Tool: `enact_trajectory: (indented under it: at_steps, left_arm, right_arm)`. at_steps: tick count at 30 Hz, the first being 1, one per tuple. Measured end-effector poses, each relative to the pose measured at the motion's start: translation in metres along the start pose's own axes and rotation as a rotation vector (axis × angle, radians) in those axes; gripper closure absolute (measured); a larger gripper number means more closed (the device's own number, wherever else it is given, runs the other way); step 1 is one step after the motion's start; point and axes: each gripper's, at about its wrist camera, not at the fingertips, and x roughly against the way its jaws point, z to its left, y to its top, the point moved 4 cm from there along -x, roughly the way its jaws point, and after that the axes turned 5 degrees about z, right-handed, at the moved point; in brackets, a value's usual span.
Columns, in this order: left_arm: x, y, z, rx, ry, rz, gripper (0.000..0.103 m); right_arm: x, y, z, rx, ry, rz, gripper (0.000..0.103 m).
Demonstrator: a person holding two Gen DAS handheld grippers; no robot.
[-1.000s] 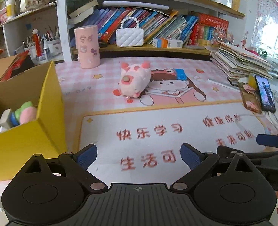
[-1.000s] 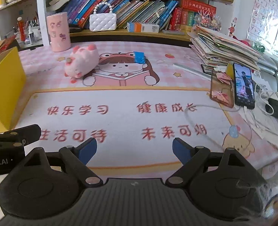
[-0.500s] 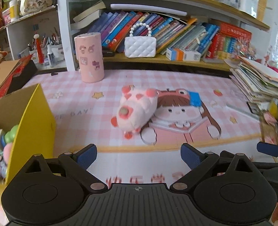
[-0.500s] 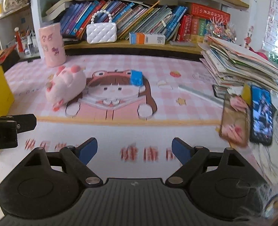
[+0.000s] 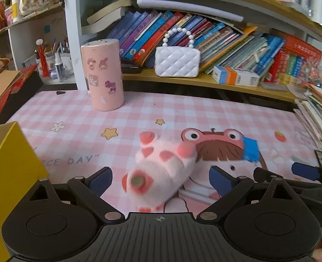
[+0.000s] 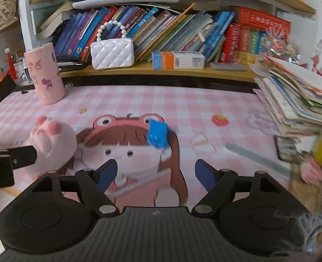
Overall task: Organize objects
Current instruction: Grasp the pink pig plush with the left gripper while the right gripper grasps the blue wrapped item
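Your left gripper (image 5: 160, 180) is spread wide, and the fuzzy pink-and-white plush pig toy (image 5: 161, 170) lies on the pink checkered desk mat (image 5: 73, 118) right between its blue-padded fingers (image 5: 101, 180); neither pad visibly touches it. Your right gripper (image 6: 156, 173) is also spread, nothing between its fingers. The small blue block (image 6: 157, 135) sits on the mat just ahead of them, slightly to the right. The yellow cardboard box (image 5: 10, 166) stands left of your left fingers.
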Motion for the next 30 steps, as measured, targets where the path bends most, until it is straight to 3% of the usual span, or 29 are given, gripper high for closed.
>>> enact_trajectory:
  at_steps: [7, 12, 16, 17, 18, 19, 24, 30]
  left_arm:
    - [-0.037, 0.013, -0.003, -0.029, 0.034, 0.033, 0.006]
    - [-0.058, 0.011, -0.006, -0.039, 0.059, 0.082, 0.006]
    - [-0.067, 0.008, -0.006, -0.037, 0.067, 0.106, 0.007]
    - [-0.068, 0.007, -0.007, -0.035, 0.062, 0.11, 0.016]
    - [-0.069, 0.006, -0.007, -0.032, 0.048, 0.116, 0.031]
    - [-0.07, 0.006, -0.007, -0.028, 0.048, 0.126, 0.033]
    - [-0.057, 0.007, 0.0, 0.017, 0.053, 0.12, 0.039]
    - [-0.014, 0.01, 0.009, 0.075, -0.013, 0.055, 0.04]
  right_arm:
    - [-0.049, 0.017, 0.009, 0.06, 0.009, 0.002, 0.034]
    - [-0.079, 0.024, -0.001, 0.015, -0.014, 0.009, 0.036]
    - [-0.095, 0.026, -0.005, -0.001, -0.011, 0.031, 0.048]
    - [-0.097, 0.027, -0.006, -0.001, -0.012, 0.032, 0.05]
    - [-0.098, 0.027, -0.006, -0.001, -0.011, 0.032, 0.058]
    - [-0.099, 0.027, -0.006, 0.001, -0.004, 0.033, 0.074]
    - [-0.088, 0.029, -0.009, -0.017, 0.035, 0.005, 0.074]
    - [-0.052, 0.028, -0.009, -0.064, 0.057, -0.027, 0.074]
